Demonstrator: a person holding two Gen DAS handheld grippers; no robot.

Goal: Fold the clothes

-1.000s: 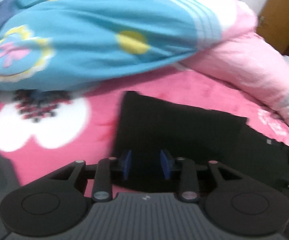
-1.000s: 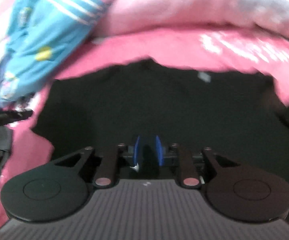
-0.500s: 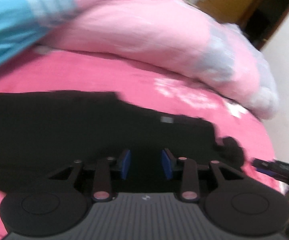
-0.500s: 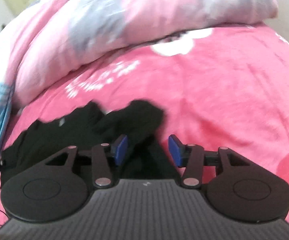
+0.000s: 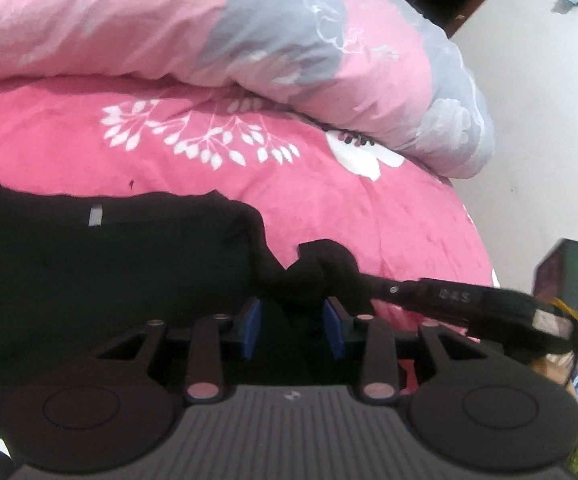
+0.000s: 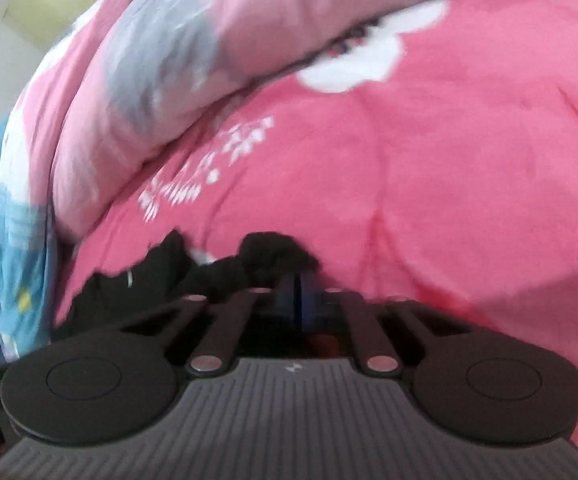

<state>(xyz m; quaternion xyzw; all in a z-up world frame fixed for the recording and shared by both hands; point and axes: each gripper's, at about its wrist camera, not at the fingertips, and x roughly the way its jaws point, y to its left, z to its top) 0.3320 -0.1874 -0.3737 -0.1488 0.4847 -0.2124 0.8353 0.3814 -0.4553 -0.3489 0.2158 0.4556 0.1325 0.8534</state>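
My left gripper (image 5: 293,326) hangs spread open over the black shirt (image 5: 101,280), which lies flat on the pink sheet (image 5: 369,212). My right gripper (image 6: 297,294) is pinched tight on the shirt's bunched sleeve (image 6: 273,254), below the duvet (image 5: 209,28).

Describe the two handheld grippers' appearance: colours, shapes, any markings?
Both match: the left gripper and right gripper have blue finger pads on black linkage bars with silver pivot pins, two round black discs, and a ribbed grey body with a small white logo. Seen from the left wrist, the right gripper's side carries unreadable lettering.
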